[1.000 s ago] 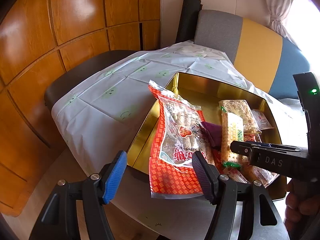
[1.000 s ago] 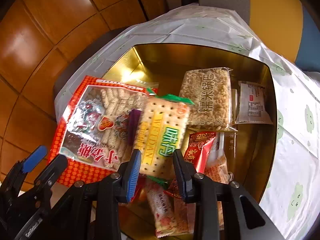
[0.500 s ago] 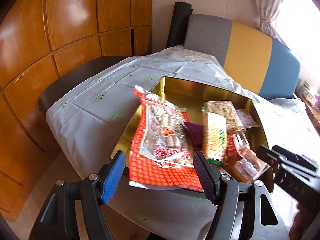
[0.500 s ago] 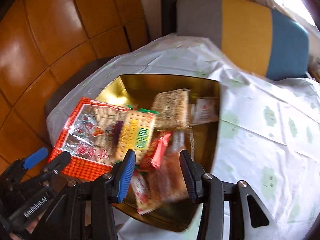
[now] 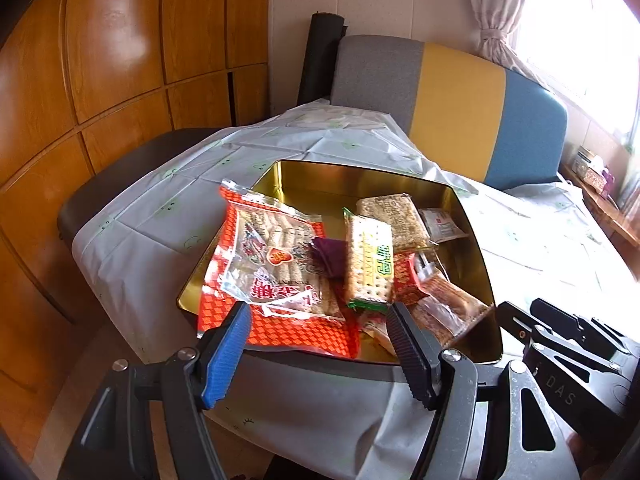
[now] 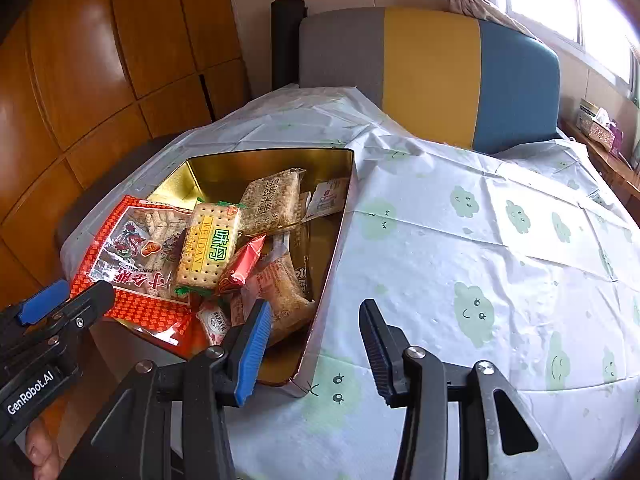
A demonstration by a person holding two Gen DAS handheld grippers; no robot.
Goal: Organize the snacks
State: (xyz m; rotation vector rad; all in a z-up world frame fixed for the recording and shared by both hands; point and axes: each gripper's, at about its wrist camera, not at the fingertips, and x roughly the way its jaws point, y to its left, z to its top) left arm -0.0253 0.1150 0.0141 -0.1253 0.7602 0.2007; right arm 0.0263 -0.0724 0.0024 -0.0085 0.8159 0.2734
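Snacks piled in a gold tin (image 5: pixel 476 240) on the table (image 5: pixel 132 248), both grippers hanging empty before it.

Left wrist view: the left gripper (image 5: pixel 318 344) has its fingers wide apart, nothing between them, in front of the red candy bag (image 5: pixel 260 264) that overhangs the tin's near rim; a purple wrapper (image 5: pixel 330 254) shows beside the cracker pack (image 5: pixel 370 264).
Right wrist view: the right gripper (image 6: pixel 316 344) has its fingers parted and empty over the tin's corner, and the cloud-print tablecloth (image 6: pixel 480 248) spreads bare to the right; the purple wrapper is hidden here.
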